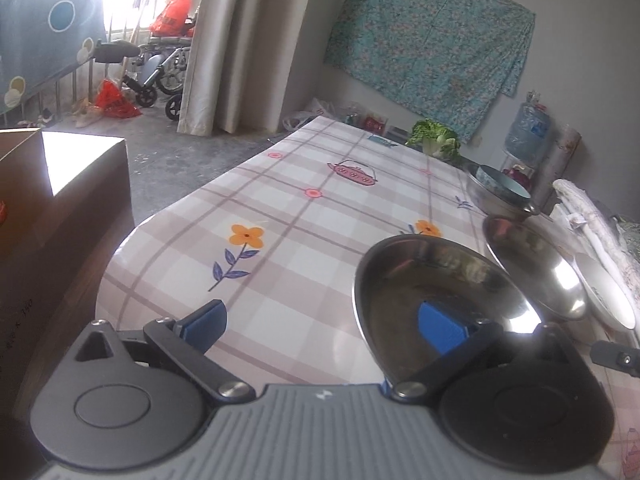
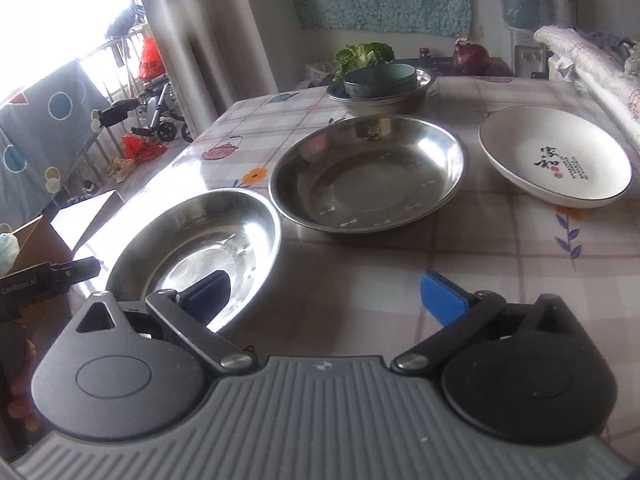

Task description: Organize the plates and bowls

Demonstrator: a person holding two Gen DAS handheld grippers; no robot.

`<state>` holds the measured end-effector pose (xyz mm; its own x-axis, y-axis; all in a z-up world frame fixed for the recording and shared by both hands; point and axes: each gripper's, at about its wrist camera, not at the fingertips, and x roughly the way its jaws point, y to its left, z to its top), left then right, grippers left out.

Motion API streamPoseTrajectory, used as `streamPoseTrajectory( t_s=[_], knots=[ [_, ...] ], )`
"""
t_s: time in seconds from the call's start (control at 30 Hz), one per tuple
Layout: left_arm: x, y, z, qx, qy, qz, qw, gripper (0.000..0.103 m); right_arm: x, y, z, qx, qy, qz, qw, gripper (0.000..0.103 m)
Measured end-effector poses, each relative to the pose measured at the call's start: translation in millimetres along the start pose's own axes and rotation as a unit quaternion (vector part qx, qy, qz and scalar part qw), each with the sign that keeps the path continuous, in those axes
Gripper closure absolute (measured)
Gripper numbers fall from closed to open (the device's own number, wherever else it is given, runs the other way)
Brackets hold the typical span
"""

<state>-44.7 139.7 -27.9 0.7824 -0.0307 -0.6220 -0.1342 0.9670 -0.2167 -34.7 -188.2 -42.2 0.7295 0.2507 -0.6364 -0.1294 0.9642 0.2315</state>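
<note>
Both grippers are hanging low over the near edge of the table (image 2: 460, 248), pointing forward across the checked floral cloth, and both are spread wide with nothing between the blue pads. The left gripper (image 1: 324, 326) has its right pad sitting in front of the small steel bowl (image 1: 440, 280), though whether it touches is hard to say; its left pad is over bare cloth. The right gripper (image 2: 324, 300) is aimed roughly between that same small steel bowl (image 2: 192, 240) and open tablecloth, left pad overlapping the bowl's near rim in view. Just behind and touching that bowl is a wider steel dish (image 2: 368, 172), and off to the right, apart from it, a white plate (image 2: 554, 160) with writing on it. Further back a teal bowl (image 2: 380, 78) sits nested inside a steel basin (image 2: 384, 100), with a cabbage (image 2: 362, 54) behind.
</note>
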Motion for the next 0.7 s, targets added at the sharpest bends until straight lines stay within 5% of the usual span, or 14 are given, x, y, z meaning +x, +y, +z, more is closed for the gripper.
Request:
streamPoseTrajectory(
  t_s=[0.43, 0.7],
  knots=[
    [16, -5, -2, 0.031, 0.073, 0.006, 0.9968, 0.000, 1, 12, 3, -0.056, 0.008, -0.070, 0.996, 0.001],
    [15, -6, 3, 0.046, 0.077, 0.018, 0.9958, 0.000, -5, 24, 4, -0.093, -0.012, -0.106, 0.990, 0.001]
  ],
)
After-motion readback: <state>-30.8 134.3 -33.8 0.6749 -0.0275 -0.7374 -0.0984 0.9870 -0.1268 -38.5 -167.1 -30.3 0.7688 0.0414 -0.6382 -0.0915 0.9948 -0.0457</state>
